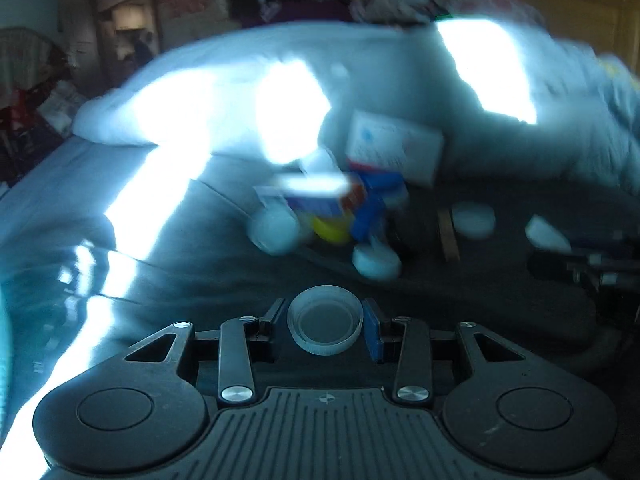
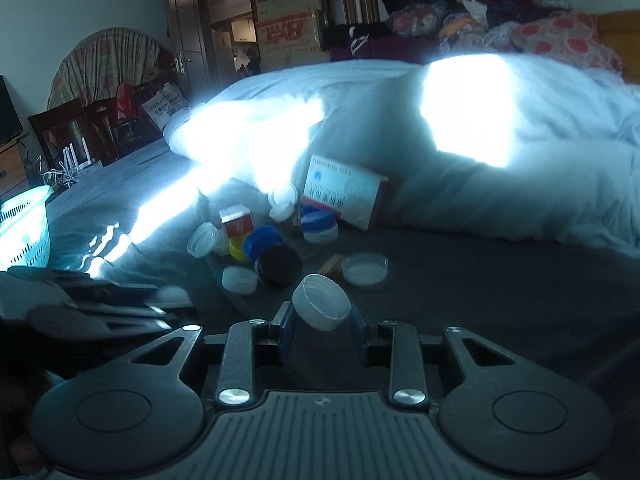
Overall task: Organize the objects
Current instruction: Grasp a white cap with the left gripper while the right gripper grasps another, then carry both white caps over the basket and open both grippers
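Left gripper (image 1: 325,326): both pads clamped on a clear plastic cap (image 1: 325,325), hollow side facing the camera. Right gripper (image 2: 322,322): closed on a white ribbed cap (image 2: 321,306), tilted, held above the dark bedsheet (image 2: 480,300). Remaining caps and small boxes lie heaped ahead beside a white carton (image 2: 344,190) leaning on the quilt (image 2: 540,200). Basket (image 2: 24,232) at left

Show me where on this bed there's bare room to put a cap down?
Bare dark sheet lies right of the shallow clear lid, below the white duvet. Bare also between the basket and the cap pile, which is crowded up to the white box.
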`<state>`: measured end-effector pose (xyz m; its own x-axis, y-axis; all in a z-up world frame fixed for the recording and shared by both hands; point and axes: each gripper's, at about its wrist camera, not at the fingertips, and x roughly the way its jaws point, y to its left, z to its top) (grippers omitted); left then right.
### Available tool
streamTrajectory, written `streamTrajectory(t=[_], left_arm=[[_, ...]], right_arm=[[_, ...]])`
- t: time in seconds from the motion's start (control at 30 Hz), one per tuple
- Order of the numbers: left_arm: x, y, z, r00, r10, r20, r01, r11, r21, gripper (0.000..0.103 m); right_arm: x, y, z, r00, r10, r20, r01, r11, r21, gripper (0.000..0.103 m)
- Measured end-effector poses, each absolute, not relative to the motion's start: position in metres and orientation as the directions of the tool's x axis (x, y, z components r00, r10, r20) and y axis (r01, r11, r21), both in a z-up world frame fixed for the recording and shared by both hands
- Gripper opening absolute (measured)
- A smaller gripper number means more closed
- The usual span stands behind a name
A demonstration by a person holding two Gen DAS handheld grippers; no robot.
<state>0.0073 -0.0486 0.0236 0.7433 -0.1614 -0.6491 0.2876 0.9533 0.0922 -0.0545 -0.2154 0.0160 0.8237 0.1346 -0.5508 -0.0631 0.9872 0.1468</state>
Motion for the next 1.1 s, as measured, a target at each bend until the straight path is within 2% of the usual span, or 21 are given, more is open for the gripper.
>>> streamTrajectory(t=[0.23,0.47,0.63,0.77,1.1], left_arm=[[0.008,0.039,0.111,0.829,0.081,-0.554,-0.019,0.993,0.117,0.04],[-0.007,0.15,0.155,0.799,0.288,-0.529,-0.292,0.953,0.078,0.04],[-0.02,0.199,0.166,0.776,0.338,-0.533,-0.382,0.924,0.029,0.04],[-0.026,0.224,0.167,0.763,0.346,-0.545,-0.418,0.908,-0.009,0.04],[-0.039,0.261,0.16,0.735,0.349,-0.581,-0.461,0.886,-0.05,0.04]], right_arm=[[-0.045,-0.18,0.078,0.872,0.168,-0.459,-0.142,0.986,0.091,0.032],[-0.034,-0.081,0.15,0.872,0.347,-0.346,-0.351,0.935,0.054,0.032],[-0.031,0.007,0.185,0.812,0.483,-0.328,-0.5,0.865,0.035,0.032],[-0.029,0.063,0.2,0.761,0.548,-0.347,-0.578,0.816,0.021,0.032],[-0.024,0.133,0.21,0.696,0.579,-0.425,-0.638,0.77,0.003,0.032]])
